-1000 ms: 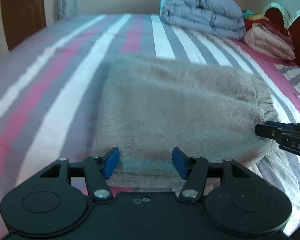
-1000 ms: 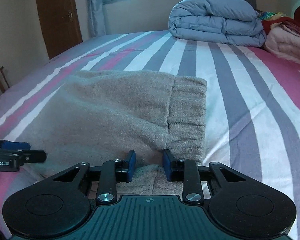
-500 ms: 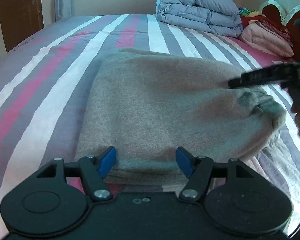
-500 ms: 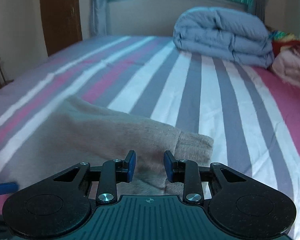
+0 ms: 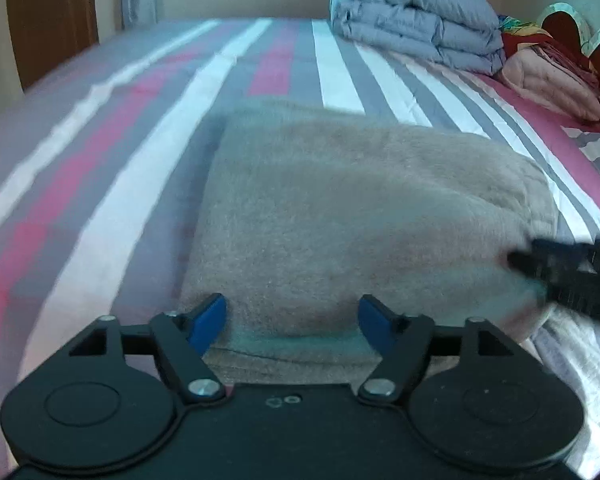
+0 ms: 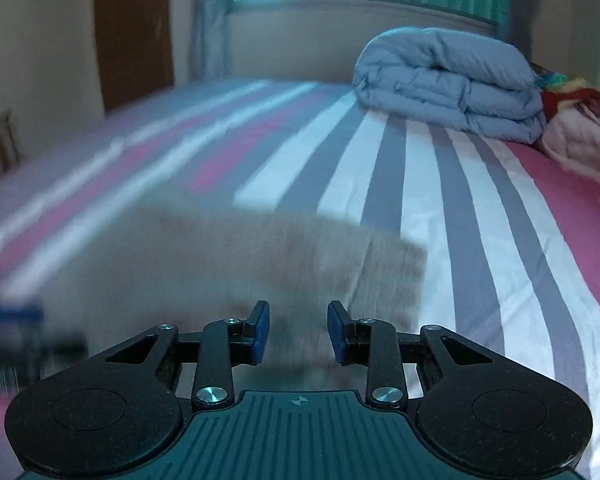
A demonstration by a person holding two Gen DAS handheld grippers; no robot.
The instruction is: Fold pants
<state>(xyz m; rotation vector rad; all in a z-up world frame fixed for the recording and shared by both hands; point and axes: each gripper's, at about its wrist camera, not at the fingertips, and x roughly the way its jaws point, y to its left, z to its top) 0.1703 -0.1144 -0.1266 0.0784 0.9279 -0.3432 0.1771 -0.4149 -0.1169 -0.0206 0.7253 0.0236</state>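
The fuzzy beige-grey fleece pants [image 5: 340, 216] lie folded into a thick rectangular bundle on the bed with the pink, grey and white striped sheet [image 5: 148, 152], close to its near edge and roughly midway across its width. The left gripper [image 5: 292, 318], black with blue finger pads, sits at the near edge of the bundle with its jaws spread wide, the folded hem of the fabric lying between them but pinched by neither. The right gripper [image 6: 298, 330] is over the near right part of the bundle, by the gathered waistband end; its jaws stand apart with blurred fabric in the gap, not clamped. In the left wrist view its black tip reaches in from the right and meets the bundle's right end. A folded grey-blue quilt [image 6: 448, 84] rests at the bed's far edge, with a pale pink folded blanket [image 5: 548, 80] beside it toward the far right corner.
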